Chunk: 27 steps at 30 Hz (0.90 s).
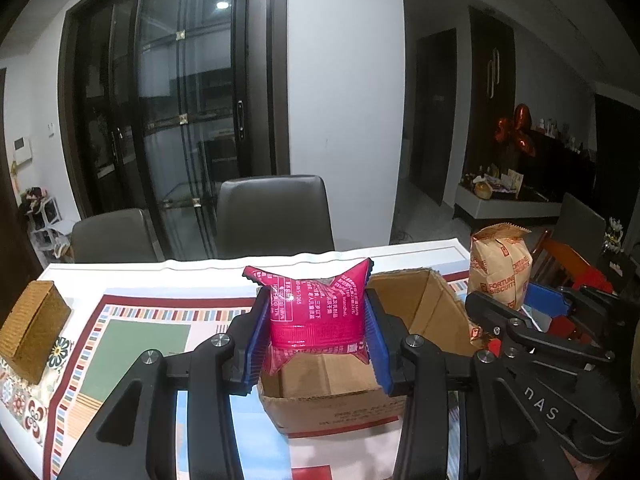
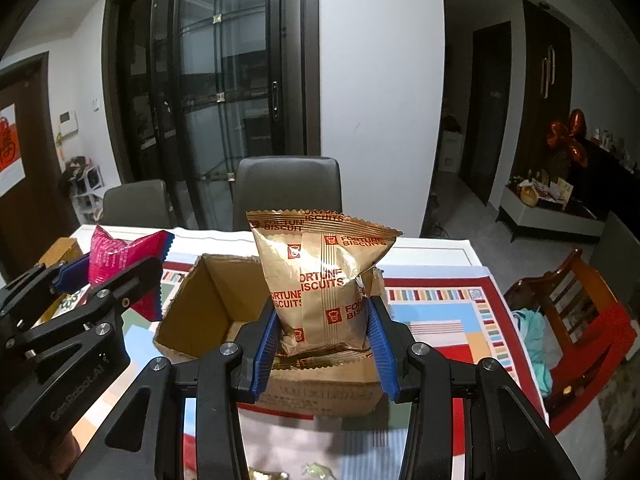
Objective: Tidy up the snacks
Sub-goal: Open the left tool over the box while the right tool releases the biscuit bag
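Note:
A pink snack packet (image 1: 316,312) is pinched between the blue pads of my left gripper (image 1: 316,336), held over the near left part of an open cardboard box (image 1: 424,308). My right gripper (image 2: 324,340) is shut on a gold "Fortune Biscuits" bag (image 2: 320,280), upright above the box (image 2: 208,296) on its right side. Each view also shows the other hand's load: the gold bag (image 1: 500,268) at the right of the left wrist view, the pink packet (image 2: 120,256) at the left of the right wrist view. The box floor near me is hidden.
The box stands on a patterned tablecloth (image 1: 144,336) over a white table. A woven brown box (image 1: 34,332) sits at the table's left edge. Two grey chairs (image 1: 276,216) stand behind the table, a wooden chair (image 2: 576,304) at its right.

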Motion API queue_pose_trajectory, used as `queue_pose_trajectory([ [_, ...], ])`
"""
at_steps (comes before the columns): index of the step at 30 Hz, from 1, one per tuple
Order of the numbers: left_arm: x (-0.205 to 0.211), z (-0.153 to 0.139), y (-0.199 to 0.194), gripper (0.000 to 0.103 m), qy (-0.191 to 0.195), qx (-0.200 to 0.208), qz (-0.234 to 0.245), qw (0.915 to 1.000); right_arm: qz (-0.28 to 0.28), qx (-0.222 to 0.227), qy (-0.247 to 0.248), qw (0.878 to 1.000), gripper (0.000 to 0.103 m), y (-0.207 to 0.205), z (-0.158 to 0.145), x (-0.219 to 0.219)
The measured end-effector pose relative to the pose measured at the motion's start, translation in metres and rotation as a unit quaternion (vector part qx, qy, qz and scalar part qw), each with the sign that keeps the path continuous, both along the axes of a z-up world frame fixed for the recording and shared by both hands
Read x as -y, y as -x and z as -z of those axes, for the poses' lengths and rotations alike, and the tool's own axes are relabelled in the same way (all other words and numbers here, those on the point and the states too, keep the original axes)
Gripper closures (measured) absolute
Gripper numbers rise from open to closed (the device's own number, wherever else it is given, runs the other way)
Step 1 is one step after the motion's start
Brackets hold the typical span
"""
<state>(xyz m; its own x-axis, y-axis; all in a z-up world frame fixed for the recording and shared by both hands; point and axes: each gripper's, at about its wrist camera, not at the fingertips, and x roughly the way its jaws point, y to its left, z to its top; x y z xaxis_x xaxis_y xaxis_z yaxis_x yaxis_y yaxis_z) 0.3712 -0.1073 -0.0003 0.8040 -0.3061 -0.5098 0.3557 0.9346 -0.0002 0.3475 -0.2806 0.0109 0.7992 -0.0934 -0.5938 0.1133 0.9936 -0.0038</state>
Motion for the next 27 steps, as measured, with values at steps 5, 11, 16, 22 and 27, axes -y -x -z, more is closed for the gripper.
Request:
queue_pose_trajectory([
  [5, 0.005, 0.004, -0.013, 0.060, -0.007, -0.007, 0.005, 0.9999, -0.002, -0.017, -0.007, 1.000, 0.059, -0.015, 0.007, 0.002],
  [11, 0.009, 0.012, -0.025, 0.059, -0.014, -0.024, 0.008, 0.9996, -0.004, -0.033, -0.009, 0.999, 0.059, -0.029, 0.014, 0.005],
  [16, 0.011, 0.016, -0.033, 0.059, -0.014, -0.038, 0.009, 0.9991, -0.008, -0.047, -0.009, 0.999, 0.059, -0.038, 0.020, 0.005],
  [22, 0.012, 0.021, -0.036, 0.057, -0.016, -0.052, 0.012, 0.9984, -0.010, -0.053, -0.010, 0.998, 0.059, -0.043, 0.023, 0.005],
  [27, 0.010, 0.024, -0.036, 0.055, -0.013, -0.060, 0.009, 0.9980, -0.009, -0.060, -0.008, 0.998, 0.056, -0.046, 0.025, 0.005],
])
